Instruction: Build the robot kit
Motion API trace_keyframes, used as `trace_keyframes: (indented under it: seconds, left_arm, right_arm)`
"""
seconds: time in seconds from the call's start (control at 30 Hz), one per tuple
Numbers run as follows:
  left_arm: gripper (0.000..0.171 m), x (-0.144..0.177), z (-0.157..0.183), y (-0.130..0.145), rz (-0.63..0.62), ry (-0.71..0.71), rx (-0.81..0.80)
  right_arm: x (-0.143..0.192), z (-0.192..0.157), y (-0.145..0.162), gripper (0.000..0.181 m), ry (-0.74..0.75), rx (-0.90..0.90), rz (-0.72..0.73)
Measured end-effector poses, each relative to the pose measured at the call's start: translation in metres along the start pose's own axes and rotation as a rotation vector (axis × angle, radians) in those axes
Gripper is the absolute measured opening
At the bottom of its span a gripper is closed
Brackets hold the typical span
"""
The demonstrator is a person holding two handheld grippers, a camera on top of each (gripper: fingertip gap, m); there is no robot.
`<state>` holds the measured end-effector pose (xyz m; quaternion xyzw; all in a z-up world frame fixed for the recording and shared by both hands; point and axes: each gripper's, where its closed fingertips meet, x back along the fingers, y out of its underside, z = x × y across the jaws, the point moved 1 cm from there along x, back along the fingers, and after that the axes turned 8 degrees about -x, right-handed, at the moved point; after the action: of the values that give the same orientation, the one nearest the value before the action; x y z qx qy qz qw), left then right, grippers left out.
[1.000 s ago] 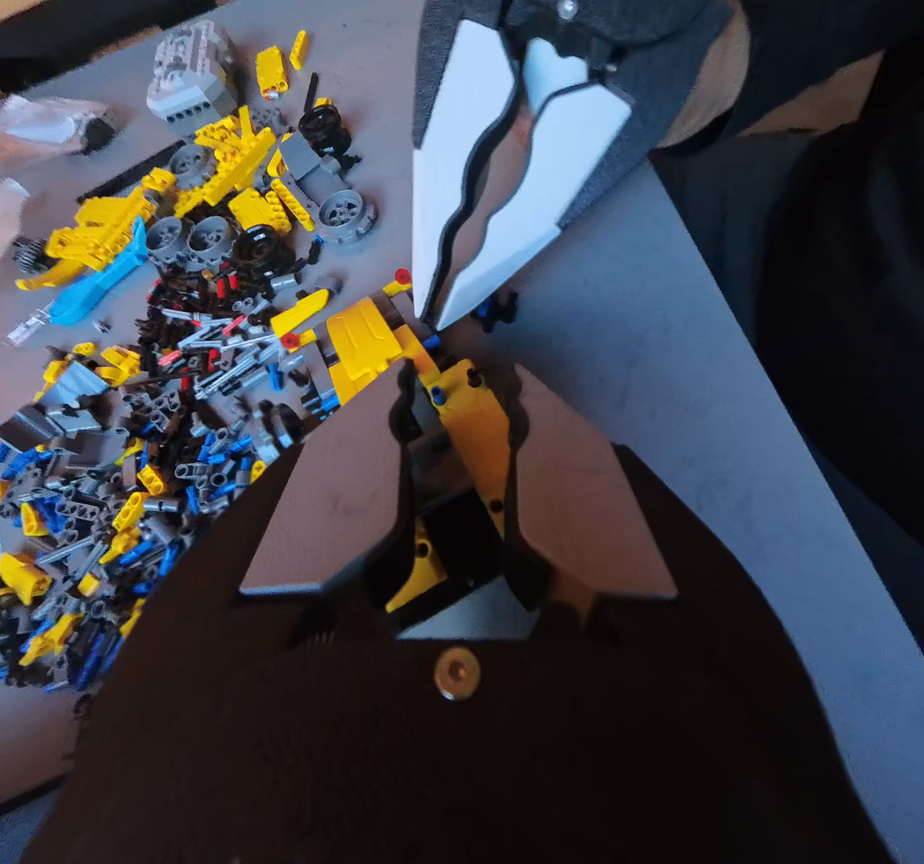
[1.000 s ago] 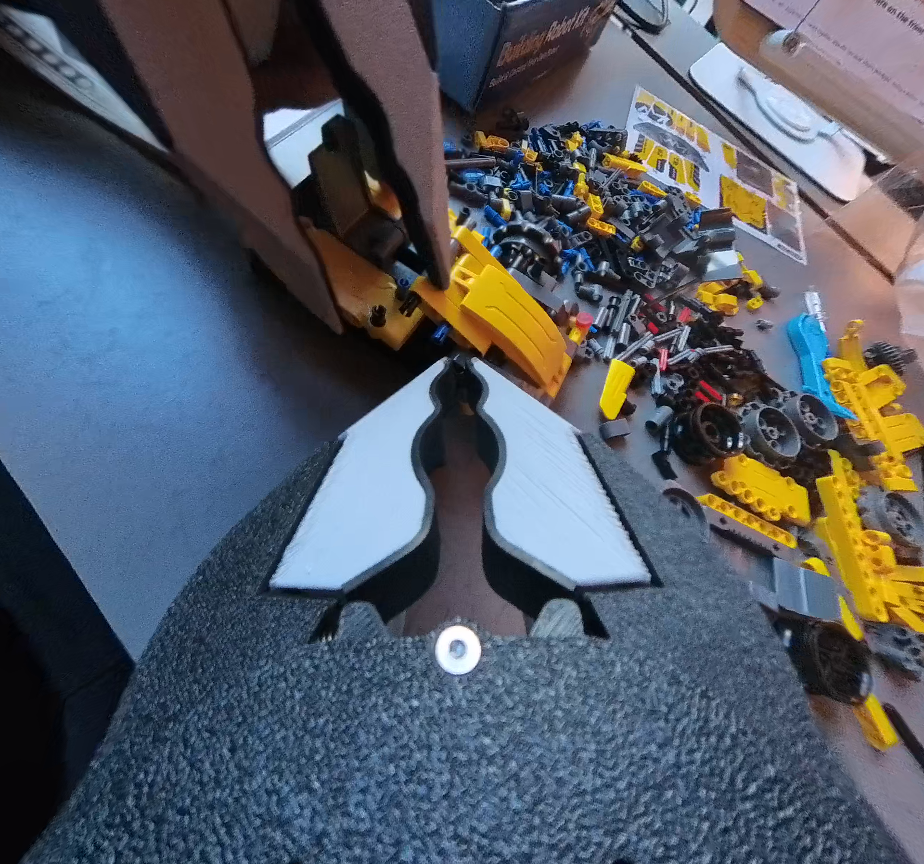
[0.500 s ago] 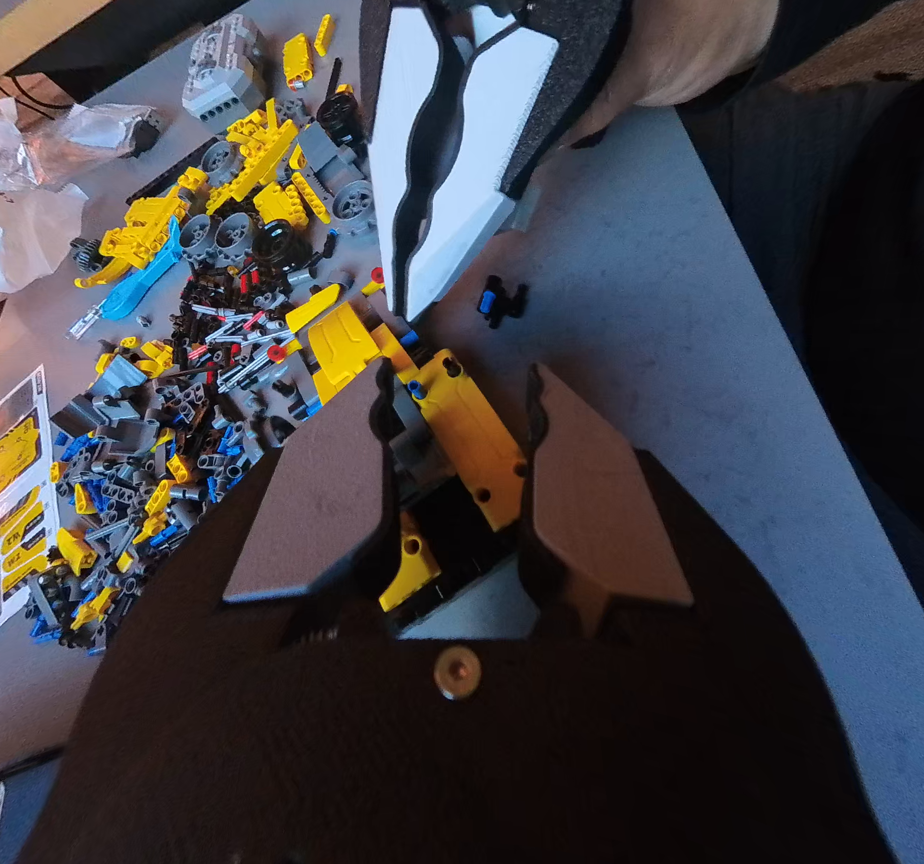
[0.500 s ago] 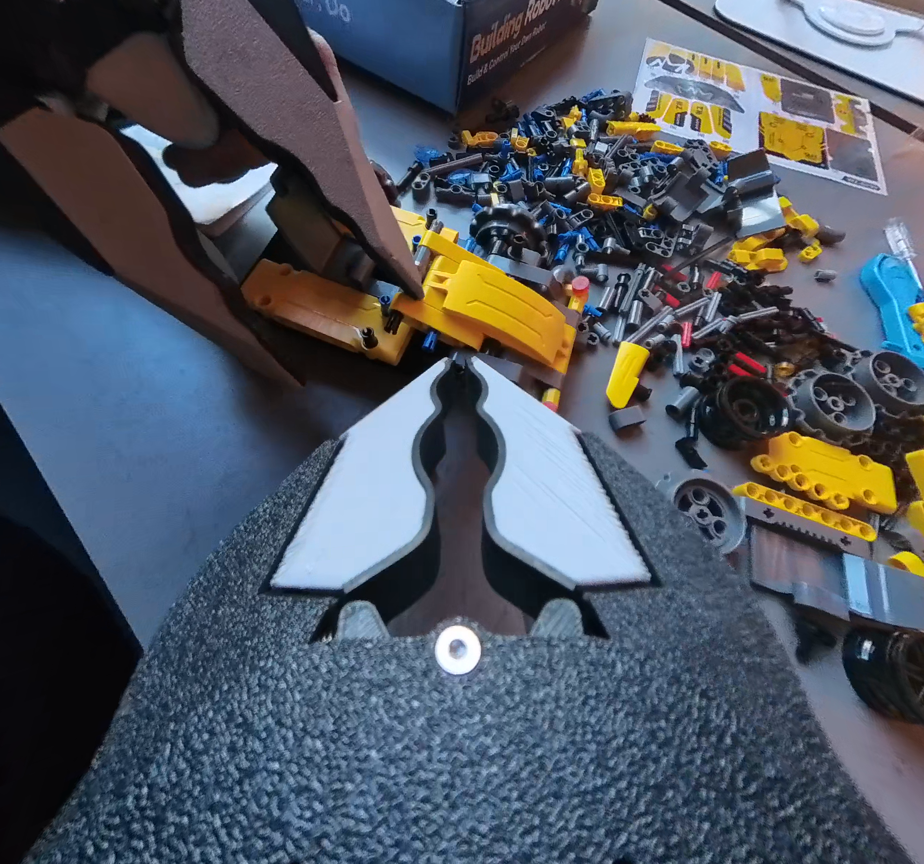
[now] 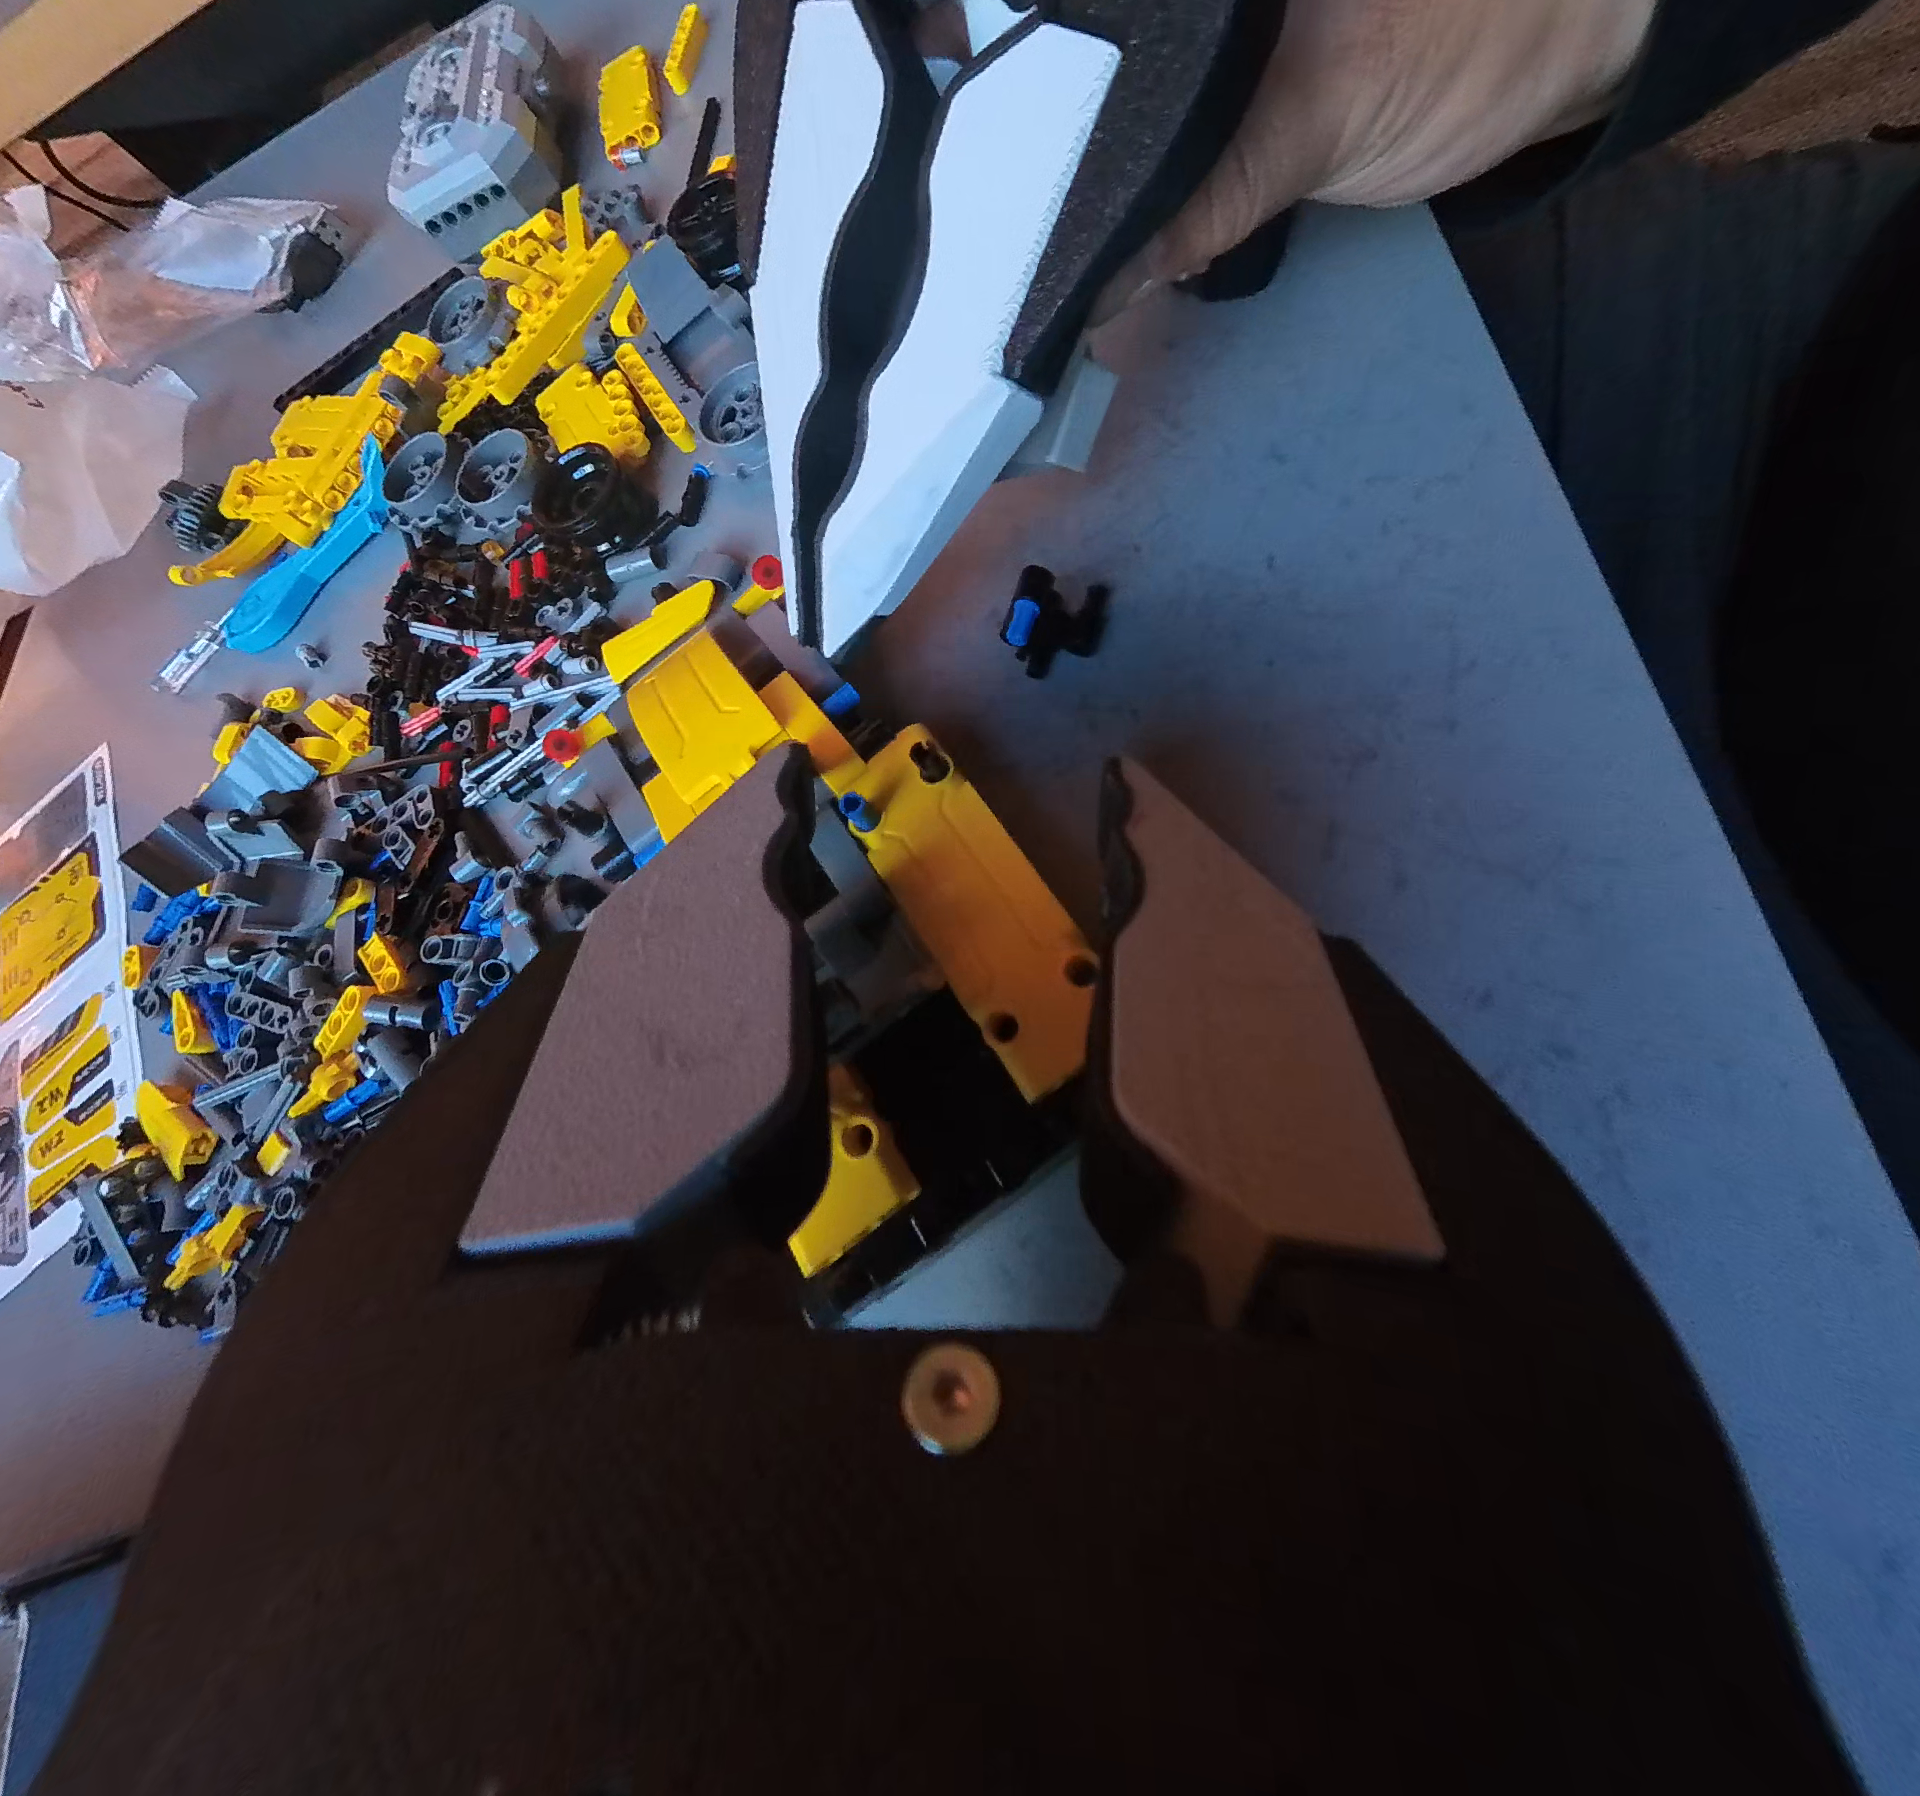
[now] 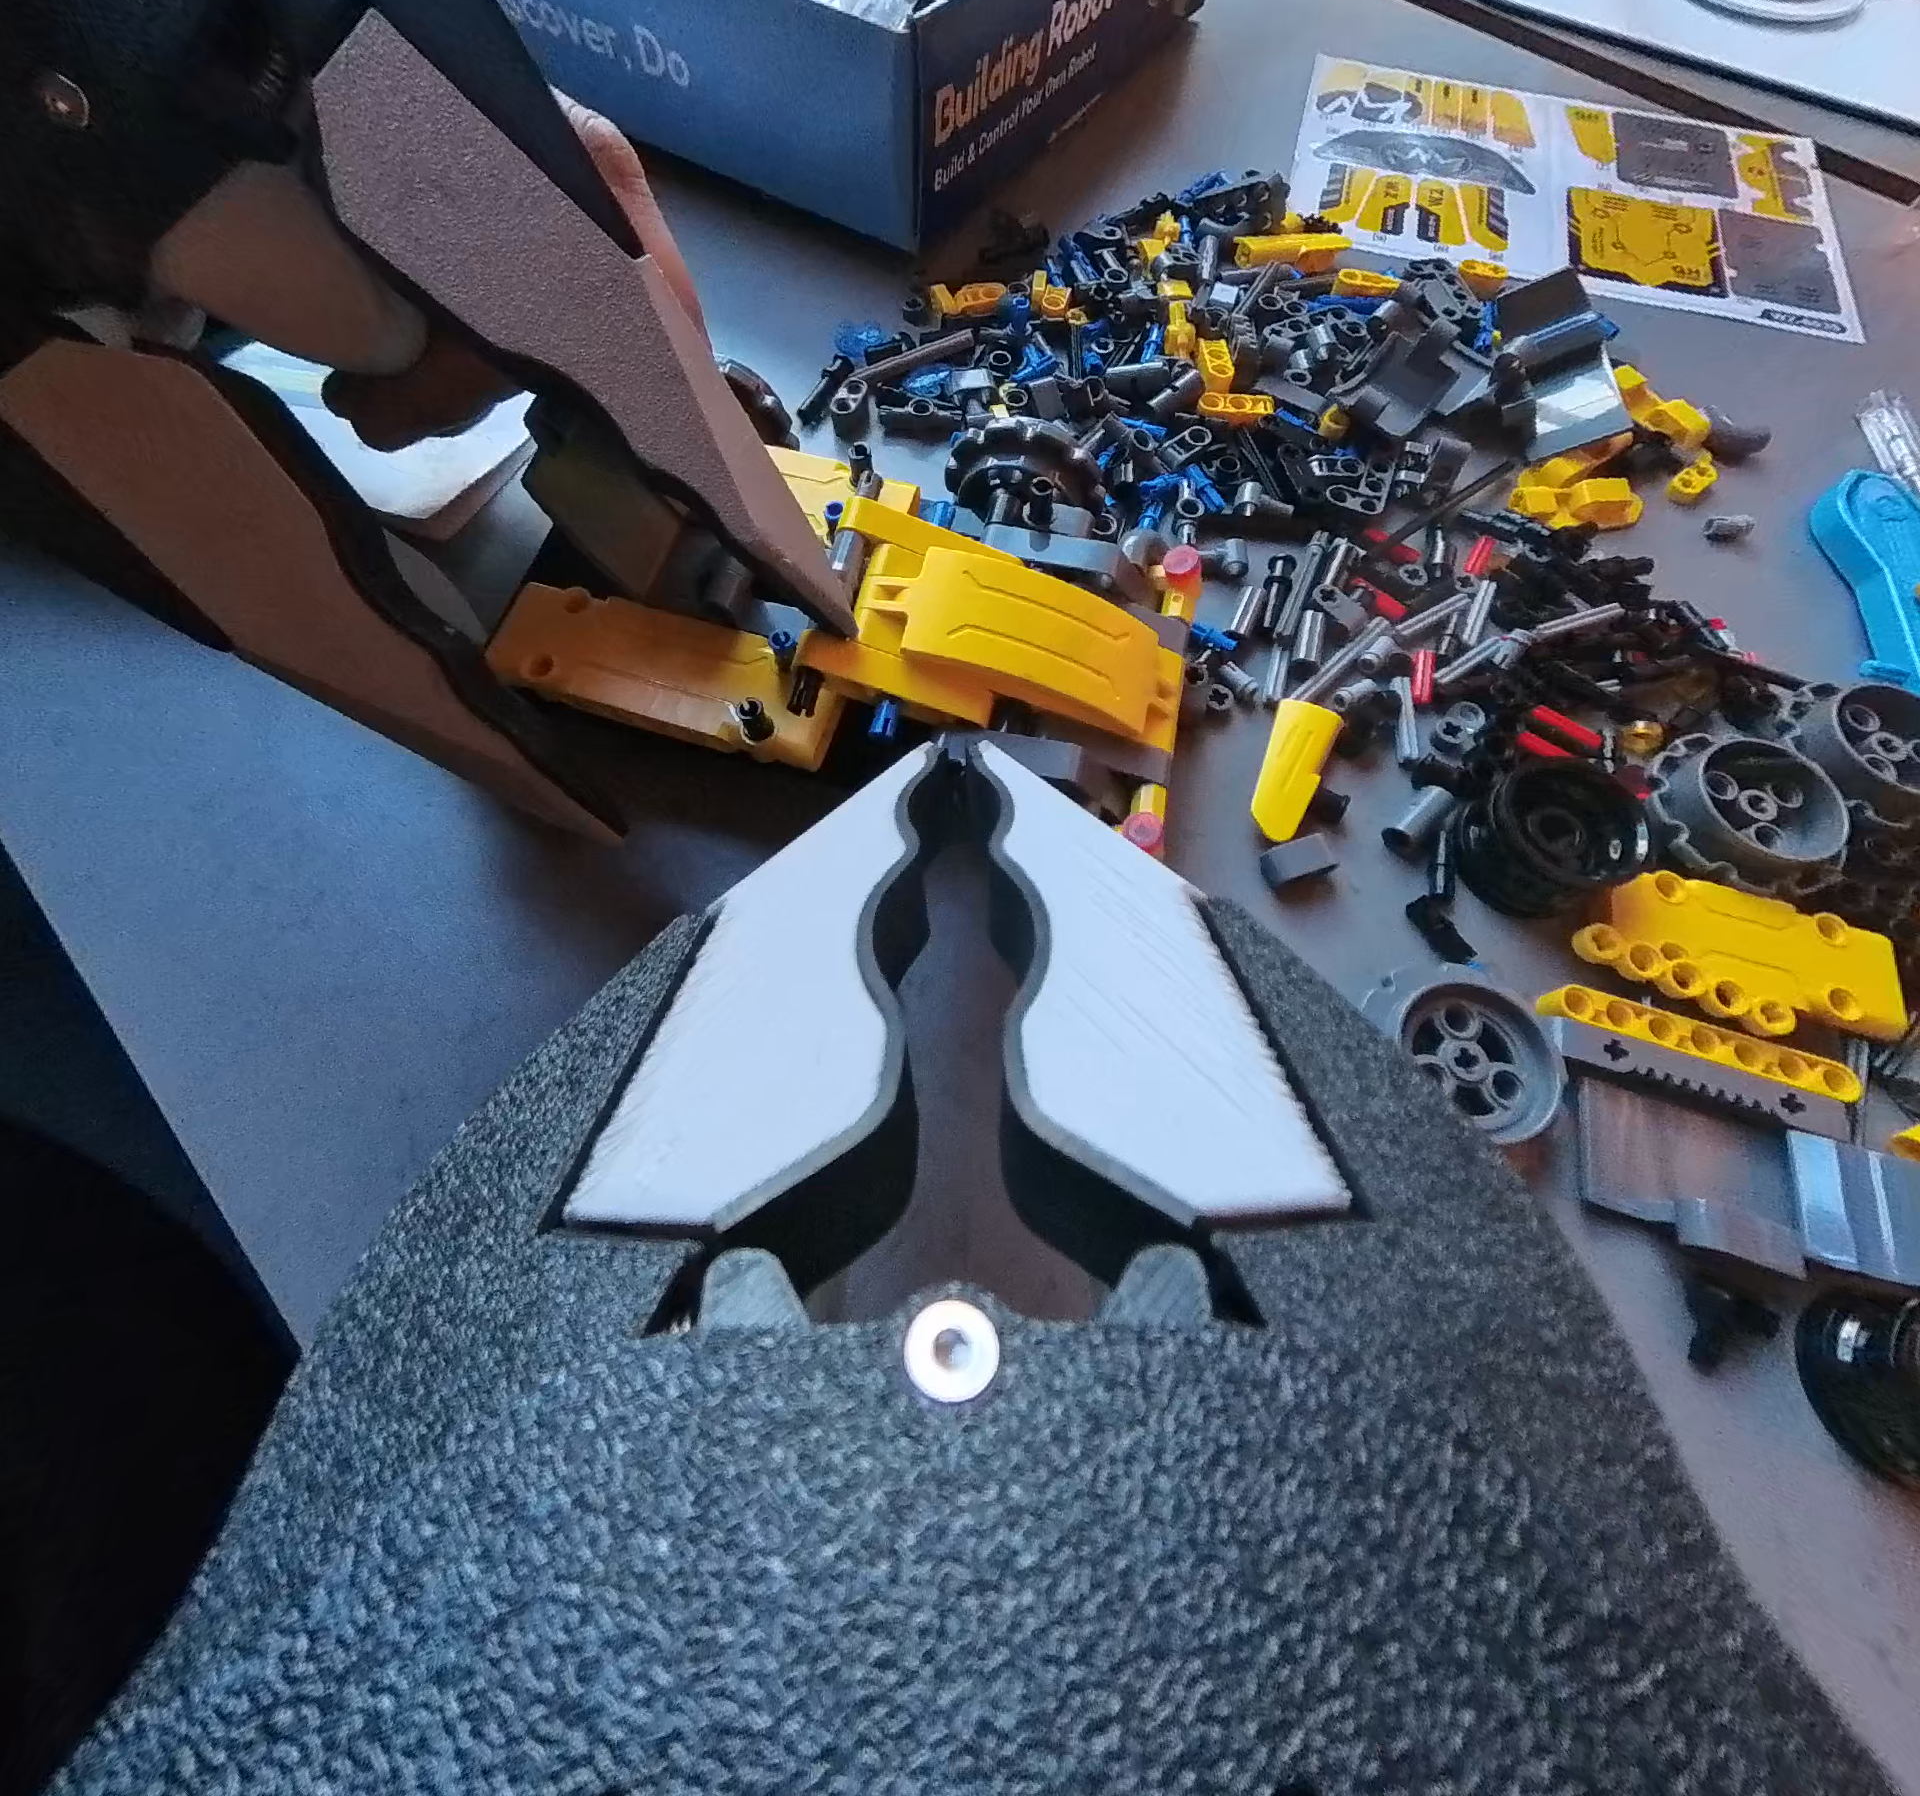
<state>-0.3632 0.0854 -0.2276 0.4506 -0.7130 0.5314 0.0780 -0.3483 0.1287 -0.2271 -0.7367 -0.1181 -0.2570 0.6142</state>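
The left gripper [image 5: 951, 790] has its brown fingers spread wide, one on each side of a partly built yellow model [image 5: 966, 894] that lies on the grey table [image 5: 1403, 811]; the fingers straddle it without clamping. In the right wrist view one brown fingertip [image 6: 831, 614] rests at the joint between the model's flat yellow panel [image 6: 623, 645] and its curved yellow cover [image 6: 1018, 634].

The right gripper [image 6: 951, 759], with white fingers, is drawn together at the tips, which sit against the model's near edge; something small and dark may be pinched there, but the view is too poor to say. A small black and blue connector [image 5: 1049, 619] lies alone on the table just beside it.

Beyond the model spreads a pile of loose parts [image 6: 1351, 458]: pins, beams, grey wheels [image 6: 1756, 801] and a blue tool [image 6: 1870, 572]. Farther off are a sticker sheet [image 6: 1558, 188] and an open blue box [image 6: 831, 63].
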Motion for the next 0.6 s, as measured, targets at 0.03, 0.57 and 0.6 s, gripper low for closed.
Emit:
trace_keyframes:
  seconds: [0.03, 0.57, 0.6]
  left_arm:
    - [0.052, -0.0001, 0.0, 0.0001, -0.001, 0.001, 0.001]
    - [0.045, 0.0006, -0.0034, 0.0009, -0.001, 0.015, 0.059]
    - [0.044, 0.0006, -0.0038, 0.0006, 0.0, 0.014, 0.065]
  right_arm:
    - [0.0001, 0.0004, -0.0003, 0.003, -0.003, -0.008, 0.002]
    - [-0.0007, -0.0001, 0.0, 0.003, -0.014, 0.008, -0.014]
    - [-0.0009, 0.0, -0.0001, 0.003, 0.013, 0.046, -0.014]
